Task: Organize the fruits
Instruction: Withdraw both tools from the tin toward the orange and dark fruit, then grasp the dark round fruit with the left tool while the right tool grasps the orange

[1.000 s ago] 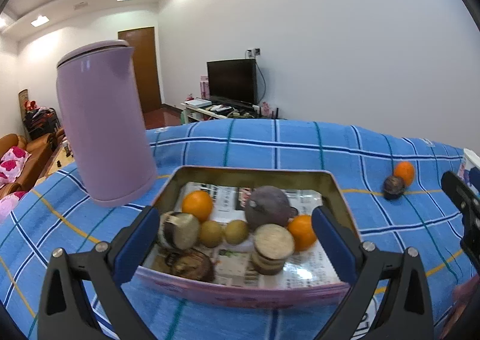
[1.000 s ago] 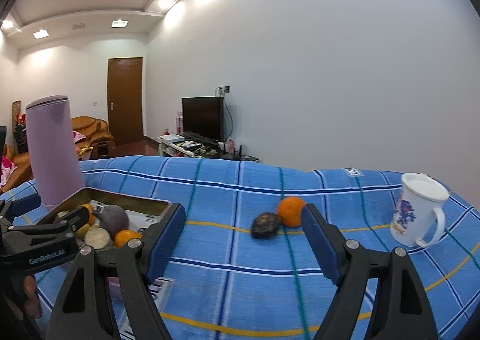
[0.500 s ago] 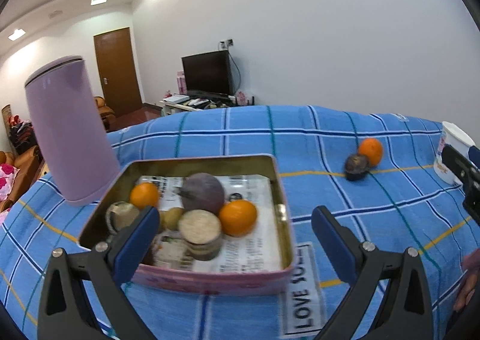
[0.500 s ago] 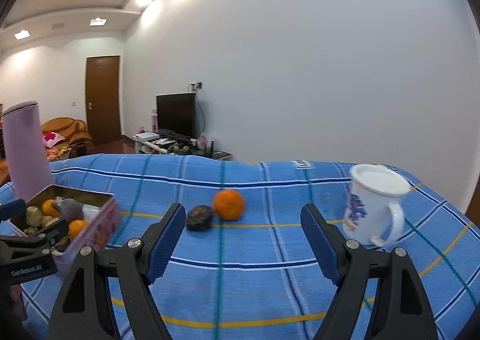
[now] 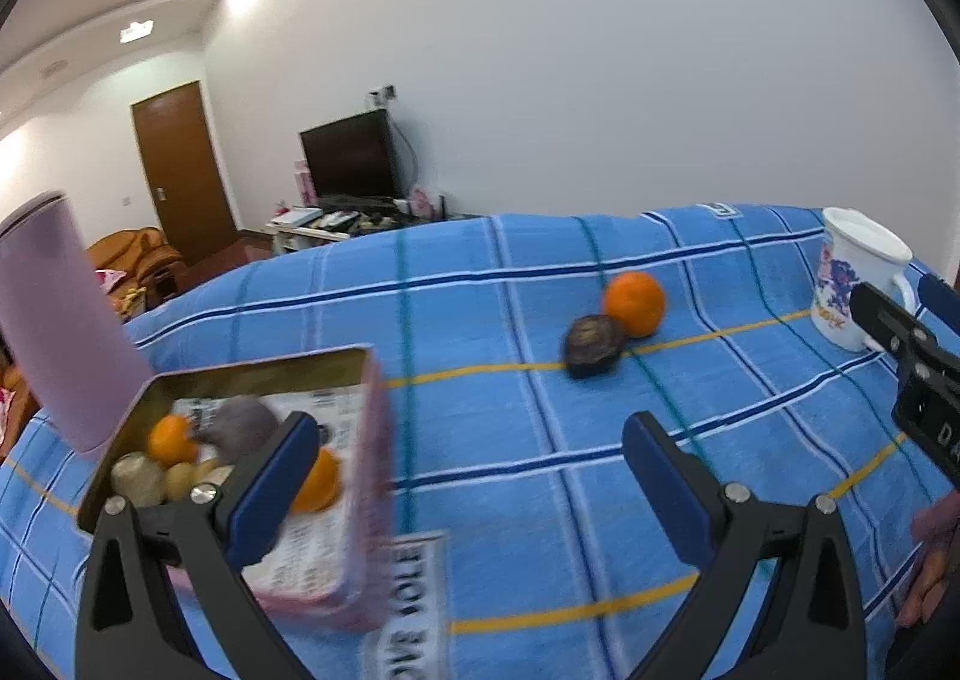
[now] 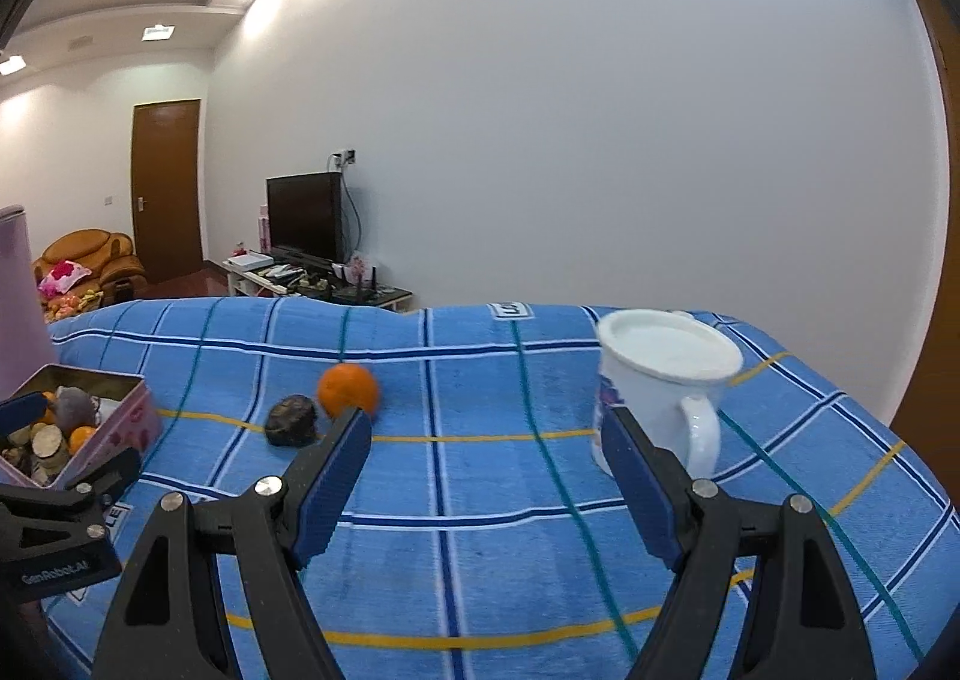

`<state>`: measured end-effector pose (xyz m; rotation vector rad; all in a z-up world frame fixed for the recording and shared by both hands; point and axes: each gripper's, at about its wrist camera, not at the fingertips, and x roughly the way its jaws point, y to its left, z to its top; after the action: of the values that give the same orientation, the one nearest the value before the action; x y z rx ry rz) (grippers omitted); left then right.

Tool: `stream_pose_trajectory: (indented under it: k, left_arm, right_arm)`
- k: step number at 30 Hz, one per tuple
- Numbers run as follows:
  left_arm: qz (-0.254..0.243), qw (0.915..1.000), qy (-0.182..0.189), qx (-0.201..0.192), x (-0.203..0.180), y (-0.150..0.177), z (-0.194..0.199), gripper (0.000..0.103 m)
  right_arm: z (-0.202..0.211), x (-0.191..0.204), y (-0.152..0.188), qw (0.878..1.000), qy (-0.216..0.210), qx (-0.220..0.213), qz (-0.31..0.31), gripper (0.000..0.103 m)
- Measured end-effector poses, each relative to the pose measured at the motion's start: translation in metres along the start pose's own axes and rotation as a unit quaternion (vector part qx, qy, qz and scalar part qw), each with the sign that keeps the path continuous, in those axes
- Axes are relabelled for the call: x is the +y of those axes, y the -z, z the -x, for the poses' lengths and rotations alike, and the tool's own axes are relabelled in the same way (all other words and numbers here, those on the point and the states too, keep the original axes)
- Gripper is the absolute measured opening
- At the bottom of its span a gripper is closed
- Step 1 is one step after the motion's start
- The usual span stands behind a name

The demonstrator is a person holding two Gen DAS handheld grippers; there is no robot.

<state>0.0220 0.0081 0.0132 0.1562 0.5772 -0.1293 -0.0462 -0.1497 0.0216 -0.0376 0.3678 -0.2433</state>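
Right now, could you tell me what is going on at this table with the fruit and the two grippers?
A person is sorting fruit with a handheld gripper in each hand. The left gripper and the right gripper are both open and empty above the blue checked cloth. The pink tin already holds several fruits. An orange and a dark fruit lie side by side on the cloth, not yet collected. A white mug stands to their right.

A plain white wall (image 6: 570, 140) fills the centre and right of the frame. At left, a brown wooden door (image 6: 165, 188) stands closed beside an orange-brown sofa (image 6: 90, 254). A black flat television (image 6: 305, 215) sits on a low white stand (image 6: 300, 281). Recessed ceiling lights (image 6: 159, 30) glow at upper left.
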Motion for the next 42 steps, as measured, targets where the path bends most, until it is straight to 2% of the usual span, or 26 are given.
stream_pose_trajectory:
  k: [4, 8, 12, 15, 18, 23, 24, 25, 26, 27, 29, 31, 32, 35, 39, 42]
  left_arm:
    - [0.012, 0.9992, 0.029, 0.024, -0.016, -0.016, -0.022, 0.103]
    - [0.017, 0.9972, 0.051, 0.053, -0.028, -0.031, -0.05, 0.095]
    - [0.022, 0.9947, 0.052, 0.085, -0.037, -0.038, -0.08, 0.091]
    - [0.028, 0.9927, 0.05, 0.106, -0.039, -0.039, -0.096, 0.091]
    - [0.031, 0.991, 0.05, 0.121, -0.04, -0.042, -0.109, 0.084]
    - [0.057, 0.9829, 0.059, 0.164, -0.036, -0.043, -0.136, 0.068]
    - [0.058, 0.9834, 0.062, 0.161, -0.037, -0.045, -0.138, 0.063]
    - [0.059, 0.9831, 0.069, 0.159, -0.037, -0.047, -0.14, 0.053]
    - [0.057, 0.9832, 0.071, 0.158, -0.038, -0.048, -0.142, 0.046]
    - [0.058, 0.9831, 0.074, 0.157, -0.038, -0.048, -0.142, 0.044]
    - [0.066, 0.9826, 0.083, 0.153, -0.034, -0.048, -0.139, 0.043]
    - [0.07, 0.9849, 0.072, 0.141, -0.029, -0.046, -0.131, 0.043]
    - [0.072, 0.9874, 0.059, 0.128, -0.025, -0.045, -0.121, 0.043]
    - [0.089, 0.9892, 0.057, 0.102, -0.008, -0.039, -0.089, 0.043]
    - [0.073, 0.9942, 0.038, 0.069, -0.001, -0.028, -0.057, 0.043]
    - [0.063, 0.9966, 0.019, 0.049, 0.002, -0.027, -0.048, 0.043]
  right_arm:
    - [-0.006, -0.013, 0.0, 1.0, 0.006, 0.014, -0.019, 0.08]
    - [-0.01, -0.021, 0.0, 0.999, 0.001, 0.024, -0.038, 0.08]
    - [-0.018, -0.027, 0.0, 0.998, -0.004, 0.042, -0.049, 0.08]
    - [-0.028, -0.03, -0.001, 0.994, -0.026, 0.077, -0.068, 0.08]
    - [-0.043, -0.026, -0.012, 0.991, -0.057, 0.103, -0.059, 0.08]
    - [-0.059, -0.014, -0.033, 0.992, -0.07, 0.099, -0.02, 0.08]
    - [-0.062, -0.013, -0.035, 0.992, -0.073, 0.099, -0.02, 0.08]
    - [-0.066, -0.011, -0.036, 0.992, -0.075, 0.099, -0.02, 0.08]
    - [-0.069, -0.01, -0.035, 0.992, -0.075, 0.101, -0.02, 0.08]
    - [-0.074, -0.009, -0.034, 0.991, -0.075, 0.106, -0.022, 0.08]
    - [-0.085, -0.007, -0.033, 0.989, -0.081, 0.119, -0.026, 0.08]
    - [-0.1, -0.004, -0.032, 0.985, -0.092, 0.14, -0.039, 0.08]
    - [-0.105, -0.003, -0.032, 0.984, -0.095, 0.146, -0.044, 0.08]
    - [-0.126, 0.003, -0.033, 0.976, -0.12, 0.167, -0.066, 0.08]
    - [-0.157, 0.031, -0.032, 0.962, -0.172, 0.199, -0.07, 0.08]
    - [-0.18, 0.057, -0.027, 0.952, -0.188, 0.233, -0.054, 0.08]
